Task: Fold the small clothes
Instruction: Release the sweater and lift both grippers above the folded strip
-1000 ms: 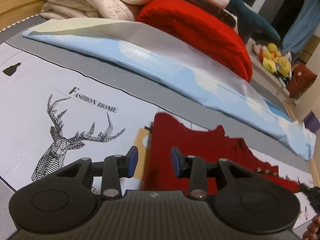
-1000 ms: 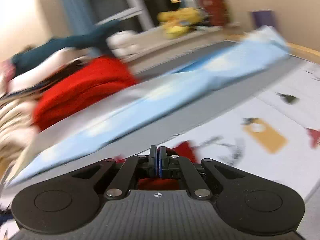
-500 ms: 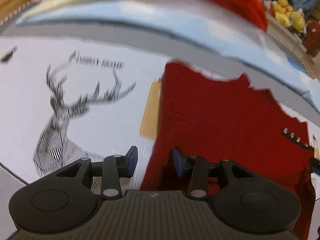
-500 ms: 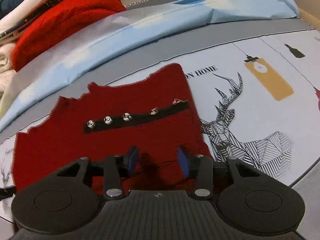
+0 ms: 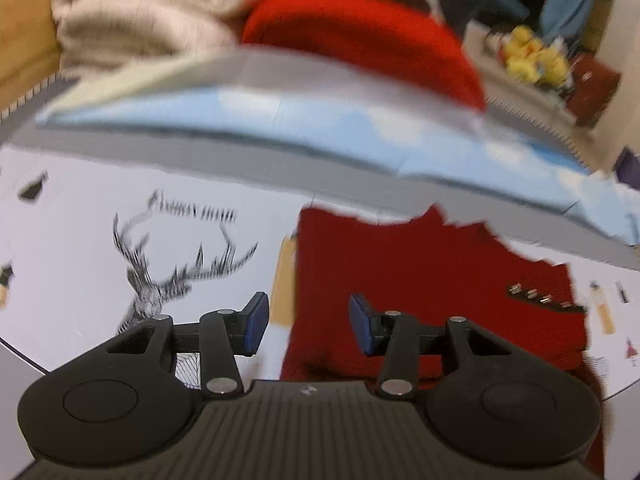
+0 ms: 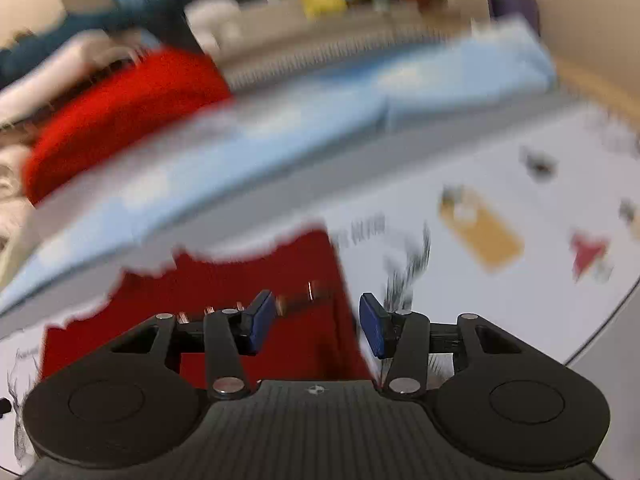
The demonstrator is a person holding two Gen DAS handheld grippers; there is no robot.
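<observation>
Both views blurred by motion; detail limited. Red knit garment (image 5: 420, 292) lies spread flat on the printed surface (image 5: 100, 248), just beside the deer print (image 5: 176, 276) and in front of the folded light-blue sheet (image 5: 280, 124). Its dark strip of metal studs (image 5: 544, 300) sits on the side of the garment away from the deer in the left view. Left gripper (image 5: 305, 322): fingers released, wide apart, nothing between them; they straddle the garment edge nearest the deer, one finger over bare surface, the other over red knit. Right gripper (image 6: 317, 322): fingers likewise spread and empty, set over the opposite side edge of the garment (image 6: 248, 300), with the stud strip just behind them. Judgement: the garment is laid flat so a fold can start cleanly, and the two grippers are placed at opposite side edges near the hem to pinch both corners at once. Whether either fingertip touches the cloth cannot be told. No grasp yet; fold not begun.
</observation>
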